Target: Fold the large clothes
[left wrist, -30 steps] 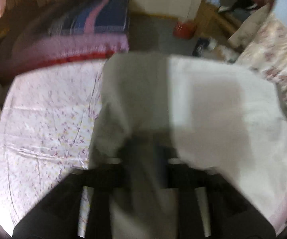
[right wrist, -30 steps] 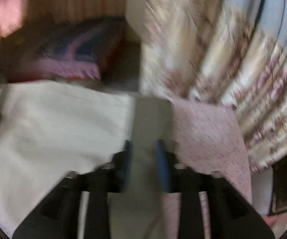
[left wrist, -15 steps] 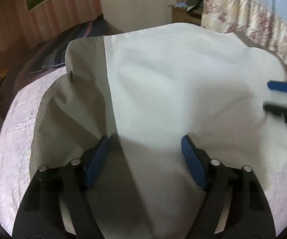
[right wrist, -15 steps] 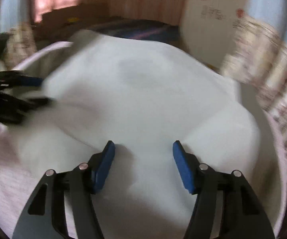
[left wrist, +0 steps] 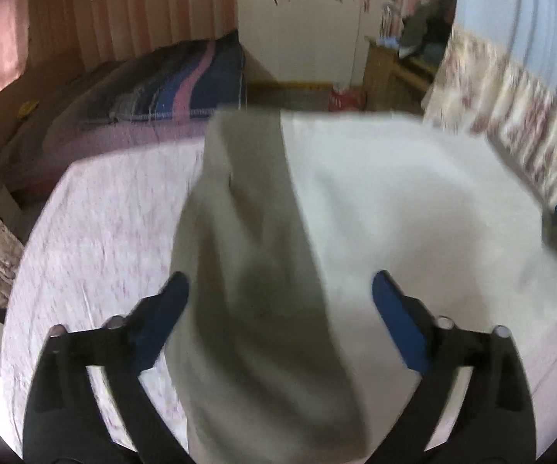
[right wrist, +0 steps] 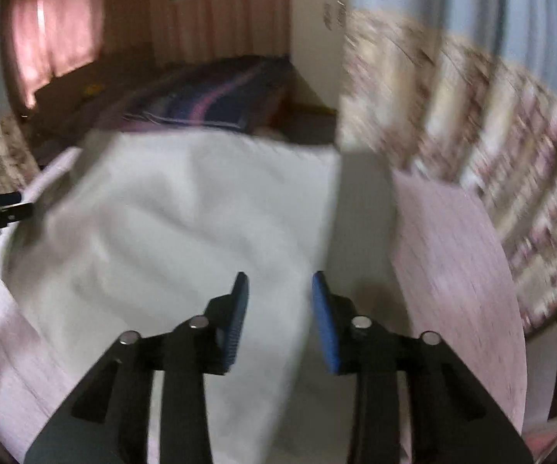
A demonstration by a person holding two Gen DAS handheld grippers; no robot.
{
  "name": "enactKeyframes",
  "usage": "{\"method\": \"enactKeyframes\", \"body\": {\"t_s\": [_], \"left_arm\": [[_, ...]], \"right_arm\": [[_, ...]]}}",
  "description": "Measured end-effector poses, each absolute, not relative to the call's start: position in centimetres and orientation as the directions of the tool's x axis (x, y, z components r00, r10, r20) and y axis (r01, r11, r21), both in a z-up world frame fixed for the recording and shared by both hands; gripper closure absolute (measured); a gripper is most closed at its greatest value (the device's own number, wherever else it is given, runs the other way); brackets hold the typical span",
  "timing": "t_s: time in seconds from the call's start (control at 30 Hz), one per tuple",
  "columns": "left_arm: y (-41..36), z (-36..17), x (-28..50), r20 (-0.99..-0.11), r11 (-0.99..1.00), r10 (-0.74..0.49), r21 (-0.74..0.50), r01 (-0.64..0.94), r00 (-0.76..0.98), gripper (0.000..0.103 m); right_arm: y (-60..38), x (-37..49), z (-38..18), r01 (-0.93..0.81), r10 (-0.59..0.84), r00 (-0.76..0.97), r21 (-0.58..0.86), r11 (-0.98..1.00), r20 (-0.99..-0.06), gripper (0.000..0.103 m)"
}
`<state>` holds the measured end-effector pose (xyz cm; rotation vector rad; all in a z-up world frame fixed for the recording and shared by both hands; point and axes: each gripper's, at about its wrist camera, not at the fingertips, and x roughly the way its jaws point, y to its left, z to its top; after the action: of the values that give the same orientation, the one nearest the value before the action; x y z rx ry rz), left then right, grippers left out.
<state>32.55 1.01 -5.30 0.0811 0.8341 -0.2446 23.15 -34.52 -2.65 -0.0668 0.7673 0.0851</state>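
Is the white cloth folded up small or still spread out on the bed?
Mostly spread out. The white cloth covers much of the pink bedsheet, with only one side strip turned over along a straight crease.

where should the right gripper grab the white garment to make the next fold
Probably at the white garment's right-hand edge, where the pale body meets the greyer folded strip that lies flat on the pink bedsheet. Come from the near side, low and along the bed. The right gripper already straddles that edge, its jaws closing with cloth between them but not yet pinching. The edge is thin and flat, so a shallow pinch suits it.
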Motion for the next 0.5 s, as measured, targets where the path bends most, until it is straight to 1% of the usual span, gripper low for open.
{"method": "enactKeyframes", "body": {"t_s": [0.1,0.17,0.27,0.33,0.4,0.43,0.47,0.5], "left_arm": [[-1.3,-4.0,35.0,-0.764,0.958,-0.166,0.025,0.286,0.623,0.007],[-3.4,-4.3,36.7,-0.785,0.95,-0.157,0.047,0.309,0.6,0.007],[-5.6,-5.6,40.0,-0.812,0.938,-0.11,0.107,0.33,0.573,0.007],[-5.8,-6.4,42.3,-0.828,0.941,-0.102,0.098,0.322,0.551,0.007],[-5.5,-7.8,44.6,-0.857,0.948,-0.1,0.072,0.31,0.506,0.007],[-5.3,-8.4,45.6,-0.87,0.95,-0.082,0.078,0.301,0.486,0.007],[-5.0,-9.2,46.4,-0.882,0.952,-0.052,0.099,0.291,0.468,0.013],[-4.6,-10.3,47.4,-0.897,0.95,-0.012,0.128,0.286,0.441,0.016]], "right_arm": [[-31.4,27.7,-2.4,-0.162,0.076,0.692,-0.051,0.986,-0.718,0.063],[-29.3,30.4,-3.2,-0.183,0.071,0.668,-0.071,0.981,-0.741,0.063],[-26.9,34.5,-4.6,-0.18,0.083,0.624,-0.039,0.983,-0.777,0.063],[-25.9,36.4,-5.5,-0.18,0.073,0.615,-0.049,0.983,-0.786,0.063],[-24.8,38.5,-6.5,-0.181,0.052,0.585,-0.068,0.981,-0.81,0.058],[-24.5,39.4,-7.2,-0.178,0.032,0.567,-0.084,0.98,-0.823,0.057],[-24.3,40.4,-8.2,-0.175,-0.009,0.529,-0.119,0.977,-0.849,0.057],[-24.4,41.0,-8.8,-0.17,-0.031,0.501,-0.133,0.976,-0.865,0.057]]}}
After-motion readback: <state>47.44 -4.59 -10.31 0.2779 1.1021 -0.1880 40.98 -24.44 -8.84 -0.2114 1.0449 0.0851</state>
